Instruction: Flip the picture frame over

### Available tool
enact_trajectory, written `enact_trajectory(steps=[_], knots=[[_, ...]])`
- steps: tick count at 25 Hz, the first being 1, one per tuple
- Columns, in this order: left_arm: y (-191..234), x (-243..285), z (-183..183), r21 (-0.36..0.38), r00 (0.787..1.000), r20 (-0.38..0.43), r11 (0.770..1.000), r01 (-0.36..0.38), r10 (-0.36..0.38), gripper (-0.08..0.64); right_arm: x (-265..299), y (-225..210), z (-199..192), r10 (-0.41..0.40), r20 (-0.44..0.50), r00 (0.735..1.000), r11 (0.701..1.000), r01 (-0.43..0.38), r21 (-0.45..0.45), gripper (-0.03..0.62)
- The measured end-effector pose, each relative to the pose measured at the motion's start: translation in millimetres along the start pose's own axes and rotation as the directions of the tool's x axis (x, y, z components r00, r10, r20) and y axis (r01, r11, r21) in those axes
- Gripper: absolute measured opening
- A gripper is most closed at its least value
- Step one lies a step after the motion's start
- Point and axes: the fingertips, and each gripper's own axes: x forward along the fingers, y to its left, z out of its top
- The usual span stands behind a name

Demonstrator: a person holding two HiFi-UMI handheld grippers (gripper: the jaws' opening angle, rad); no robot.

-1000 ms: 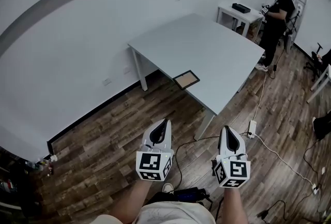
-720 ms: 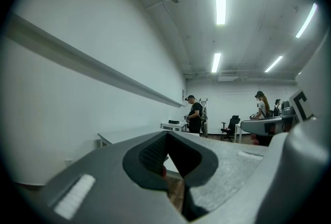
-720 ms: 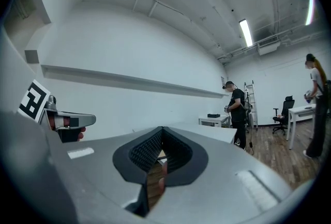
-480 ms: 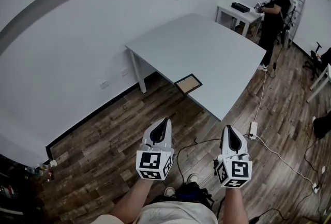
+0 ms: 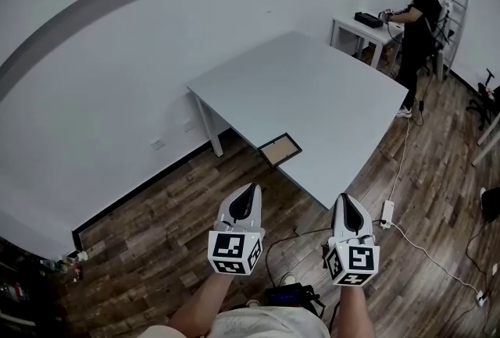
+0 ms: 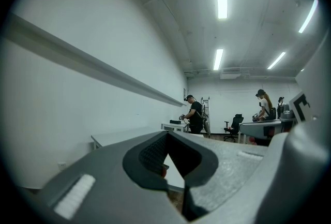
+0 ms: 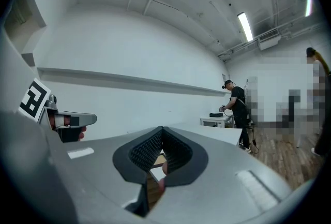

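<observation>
At 6 o'clock in the head view, two forearms reach out over a dark bag (image 5: 291,296) on the wooden floor (image 5: 156,250). The left gripper (image 5: 249,191) and the right gripper (image 5: 346,201) are held side by side above the floor, both pointing towards 12 o'clock. In its own view, the left gripper's two jaws are pressed together at the tips with nothing caught between them. The right gripper's view shows the same: tips meeting, nothing pinched.

At about 2 o'clock from the right gripper, a white power strip (image 5: 386,213) lies on the floor with a cable trailing off it.

Farther out, at 12 to 1 o'clock from the left gripper, the picture frame (image 5: 280,149) lies flat at the near edge of the grey table (image 5: 312,79), well apart from both grippers, showing a brown face inside a dark border.

Beyond the table, at 2 o'clock, a person in black (image 5: 414,16) stands at a small white table (image 5: 361,26), with a ladder (image 5: 458,1) against the far wall
</observation>
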Motion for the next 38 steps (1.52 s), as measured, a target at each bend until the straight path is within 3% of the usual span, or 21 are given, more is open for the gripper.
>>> enact_trajectory(steps=[9, 15, 20, 27, 33, 38], knots=[[-9, 63, -1, -0.018, 0.999, -0.019, 0.999, -0.046, 0.045, 0.000, 55, -51, 4, 0.039, 0.000, 0.999, 0.999, -0.039, 0.014, 0.025], [-18, 90, -8, 0.014, 0.995, -0.048, 0.997, -0.081, 0.082, 0.000, 76, -83, -3, 0.056, -0.002, 0.998, 0.997, -0.055, 0.052, 0.025], [-12, 106, -11, 0.037, 0.995, -0.056, 0.996, -0.083, 0.085, 0.000, 98, -81, -10, 0.064, -0.019, 0.998, 0.997, -0.063, 0.051, 0.025], [12, 124, -17, 0.008, 0.996, -0.060, 0.998, -0.070, 0.070, 0.000, 124, -65, -17, 0.057, -0.053, 0.997, 0.998, -0.055, 0.039, 0.025], [30, 133, -30, -0.059, 0.996, -0.077, 0.997, -0.054, 0.050, 0.000, 136, -52, -17, 0.050, -0.069, 0.996, 0.999, -0.049, 0.012, 0.025], [44, 141, -57, -0.208, 0.991, -0.129, 0.976, -0.064, 0.037, 0.001, 139, -50, -24, 0.040, -0.092, 0.995, 0.999, -0.039, 0.007, 0.025]])
